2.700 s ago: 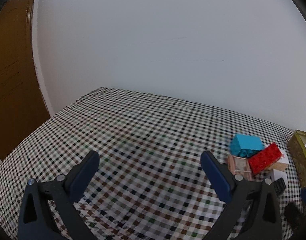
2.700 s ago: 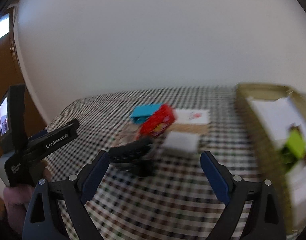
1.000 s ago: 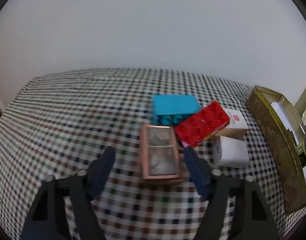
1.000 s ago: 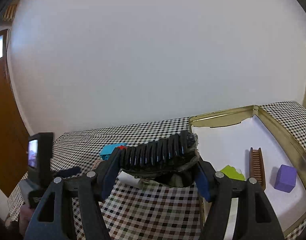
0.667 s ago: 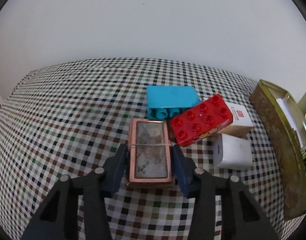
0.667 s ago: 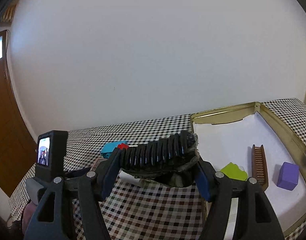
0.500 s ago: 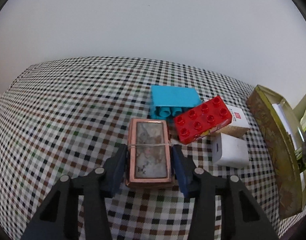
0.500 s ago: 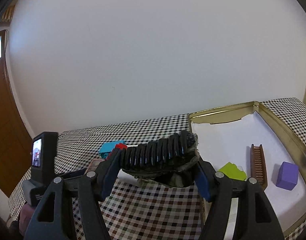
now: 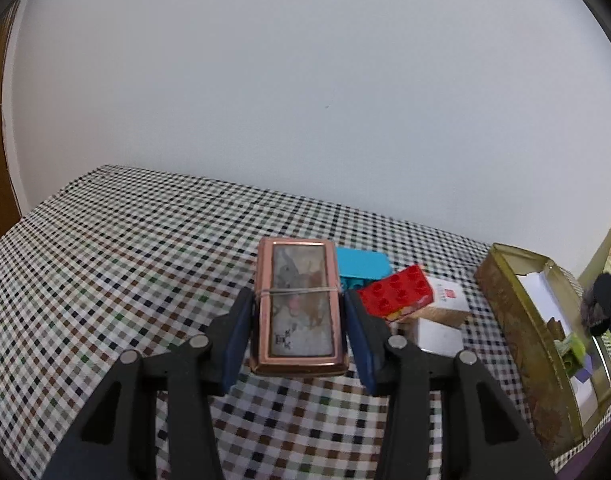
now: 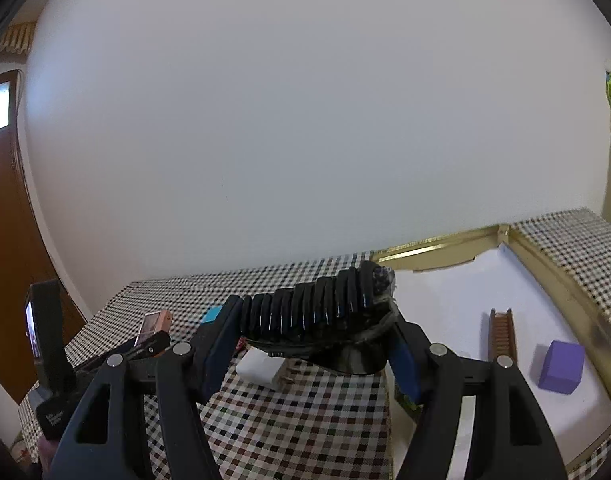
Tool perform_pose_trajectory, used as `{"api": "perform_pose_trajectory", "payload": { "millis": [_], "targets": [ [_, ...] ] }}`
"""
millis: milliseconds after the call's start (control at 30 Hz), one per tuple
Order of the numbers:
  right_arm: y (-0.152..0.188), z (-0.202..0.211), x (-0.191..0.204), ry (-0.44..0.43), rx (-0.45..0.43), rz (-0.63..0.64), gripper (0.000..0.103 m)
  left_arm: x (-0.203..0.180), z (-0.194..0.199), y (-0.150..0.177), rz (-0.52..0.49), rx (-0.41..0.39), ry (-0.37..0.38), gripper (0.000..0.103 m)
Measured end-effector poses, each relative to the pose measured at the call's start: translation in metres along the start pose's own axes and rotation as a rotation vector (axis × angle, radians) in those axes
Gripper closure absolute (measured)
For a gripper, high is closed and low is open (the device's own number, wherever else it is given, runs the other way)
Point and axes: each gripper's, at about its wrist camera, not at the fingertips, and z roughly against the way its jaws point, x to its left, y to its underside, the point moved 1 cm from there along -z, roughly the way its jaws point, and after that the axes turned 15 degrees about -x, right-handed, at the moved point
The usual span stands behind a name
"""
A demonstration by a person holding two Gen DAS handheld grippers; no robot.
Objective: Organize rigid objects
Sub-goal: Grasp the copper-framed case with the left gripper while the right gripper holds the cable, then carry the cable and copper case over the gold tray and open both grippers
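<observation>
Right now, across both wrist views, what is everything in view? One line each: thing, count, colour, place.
copper case: 1, copper-pink, between left gripper's pads, lifted
ribbed black object: 1, black, clamped in right gripper
blue brick: 1, cyan, on cloth behind case
red brick: 1, red, leaning on carton
carton: 1, white and tan, on cloth
white block: 1, white, before carton
tray: 1, gold, paper-lined, right
purple cube: 1, purple, in tray
comb-like piece: 1, brown, in tray
green piece: 1, green, in tray
tablecloth: 1, checked
left gripper: 1, black, blue pads
right gripper: 1, black, blue pads
</observation>
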Motion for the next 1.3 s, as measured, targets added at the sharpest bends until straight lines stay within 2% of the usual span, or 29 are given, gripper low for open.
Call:
{"api": "perform_pose_trajectory", "payload": {
  "millis": [333, 567, 833, 1300],
  "targets": [
    [-0.002, 0.003, -0.022, 0.019, -0.032, 0.039, 0.034, -0.025, 0.024, 0.012, -0.029, -0.013, -0.004, 0.058],
    [-0.007, 0.008, -0.048, 0.057, -0.045, 0.043, 0.034, -0.058, 0.031, 0.017, -0.060, -0.013, 0.018, 0.058],
    [-0.013, 0.012, -0.075, 0.103, -0.057, 0.053, 0.034, -0.096, 0.038, 0.019, -0.098, -0.028, 0.079, 0.058],
    [-0.025, 0.012, -0.142, 0.235, -0.063, -0.004, 0.034, -0.172, 0.049, 0.017, -0.147, -0.056, 0.216, 0.058]
  ]
}}
